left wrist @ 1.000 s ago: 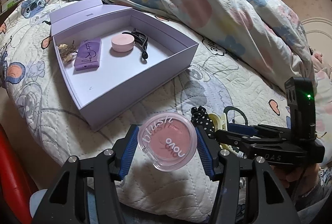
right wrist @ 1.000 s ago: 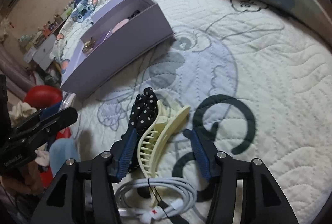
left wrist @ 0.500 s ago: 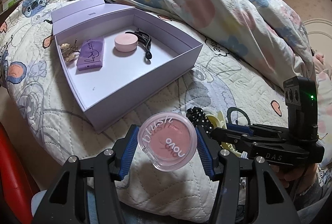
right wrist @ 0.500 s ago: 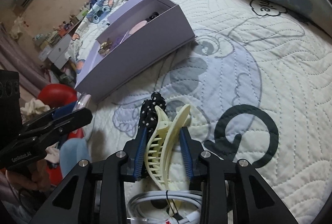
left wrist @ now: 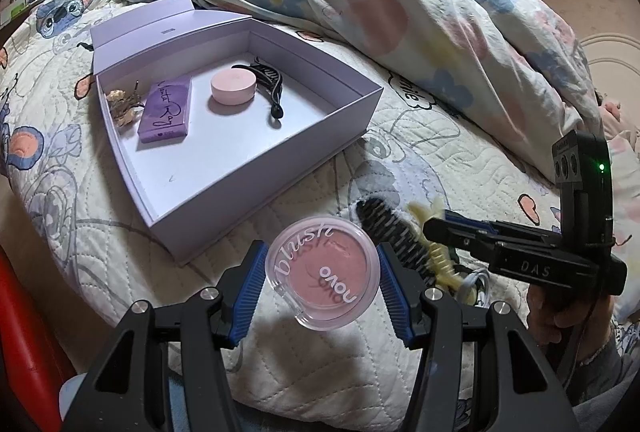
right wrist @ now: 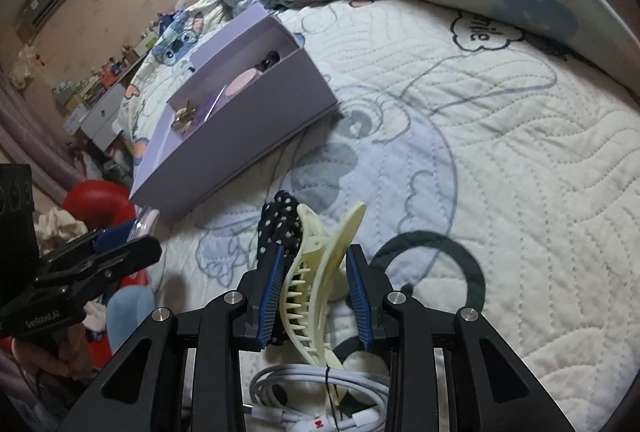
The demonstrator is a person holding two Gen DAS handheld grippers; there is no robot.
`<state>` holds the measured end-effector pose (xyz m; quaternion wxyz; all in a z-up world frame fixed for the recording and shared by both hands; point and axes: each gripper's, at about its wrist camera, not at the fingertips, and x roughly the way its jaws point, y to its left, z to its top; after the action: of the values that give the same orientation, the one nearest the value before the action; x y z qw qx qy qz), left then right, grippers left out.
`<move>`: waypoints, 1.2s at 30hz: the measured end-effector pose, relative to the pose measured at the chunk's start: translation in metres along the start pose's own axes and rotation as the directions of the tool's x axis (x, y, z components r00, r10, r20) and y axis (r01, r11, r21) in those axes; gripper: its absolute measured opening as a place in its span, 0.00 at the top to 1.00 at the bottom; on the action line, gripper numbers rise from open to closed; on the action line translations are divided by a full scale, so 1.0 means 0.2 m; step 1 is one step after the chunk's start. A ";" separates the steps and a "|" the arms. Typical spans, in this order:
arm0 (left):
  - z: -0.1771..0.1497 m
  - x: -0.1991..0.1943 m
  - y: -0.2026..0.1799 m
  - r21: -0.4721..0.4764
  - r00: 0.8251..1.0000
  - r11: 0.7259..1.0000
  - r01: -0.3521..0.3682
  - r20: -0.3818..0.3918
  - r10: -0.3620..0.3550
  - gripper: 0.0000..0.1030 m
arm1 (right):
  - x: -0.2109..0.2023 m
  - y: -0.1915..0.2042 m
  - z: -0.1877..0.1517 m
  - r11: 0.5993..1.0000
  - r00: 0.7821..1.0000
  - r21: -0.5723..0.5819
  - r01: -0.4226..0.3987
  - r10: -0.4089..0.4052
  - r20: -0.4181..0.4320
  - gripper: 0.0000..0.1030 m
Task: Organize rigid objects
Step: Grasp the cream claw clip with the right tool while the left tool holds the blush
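So the big change in the last second: the right hand-held gripper (right wrist: 316,288) went from standing wide around the cream claw hair clip (right wrist: 320,272) to being clamped on it, blue pads snug against both sides. The clip sits on the quilted bed (right wrist: 500,152), right beside a black polka-dot hair clip (right wrist: 280,224) and just above a coiled white cable (right wrist: 320,396).

The left hand-held gripper (left wrist: 320,282) hasn't budged. It's gripping the round blush compact (left wrist: 322,272), held up in front of the open lilac box (left wrist: 256,168), which already holds a purple carton (left wrist: 166,110), a pink round tin (left wrist: 233,86) and a black claw clip (left wrist: 268,80).

My guess is both items go into the box next.
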<state>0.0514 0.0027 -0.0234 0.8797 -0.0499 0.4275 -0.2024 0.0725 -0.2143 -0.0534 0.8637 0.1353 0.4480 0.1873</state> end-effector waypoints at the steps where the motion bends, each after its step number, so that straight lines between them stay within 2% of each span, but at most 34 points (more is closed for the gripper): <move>1: 0.00 0.00 0.00 0.000 1.000 1.000 0.000 0.001 0.000 0.47 | 0.00 0.00 0.01 1.000 1.000 -0.002 0.005 -0.005 0.005 0.69; 6: 0.01 0.01 0.01 -0.003 1.000 1.000 -0.002 0.000 0.002 0.47 | 0.05 -0.01 0.04 0.998 0.997 -0.007 0.066 -0.066 -0.027 0.69; 9: 0.02 0.02 0.01 -0.003 1.000 1.000 -0.003 -0.002 0.003 0.47 | 0.09 -0.01 0.04 0.999 0.997 0.003 0.049 -0.049 -0.063 0.67; 12: 0.02 0.02 0.02 -0.005 1.000 1.000 -0.009 -0.003 0.009 0.47 | 0.12 0.00 0.03 0.998 0.994 -0.004 0.070 -0.070 -0.082 0.65; 15: 0.03 0.03 0.03 -0.006 1.000 1.000 -0.019 -0.006 0.019 0.47 | 0.13 0.01 0.03 0.995 0.993 -0.028 0.091 -0.093 -0.077 0.68; 22: 0.05 0.02 0.04 -0.006 1.000 1.000 -0.026 0.000 0.026 0.47 | 0.08 0.07 0.07 0.995 0.996 -0.061 0.073 -0.076 -0.047 0.79; 36: 0.12 -0.09 0.05 0.005 0.997 0.999 -0.038 0.063 0.038 0.47 | -0.05 0.23 0.20 0.991 0.998 -0.130 0.027 -0.020 0.056 0.81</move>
<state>0.0631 0.0171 0.0034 0.8965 -0.0453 0.3997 -0.1855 0.0908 -0.1807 -0.0065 0.8846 0.0783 0.4128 0.2024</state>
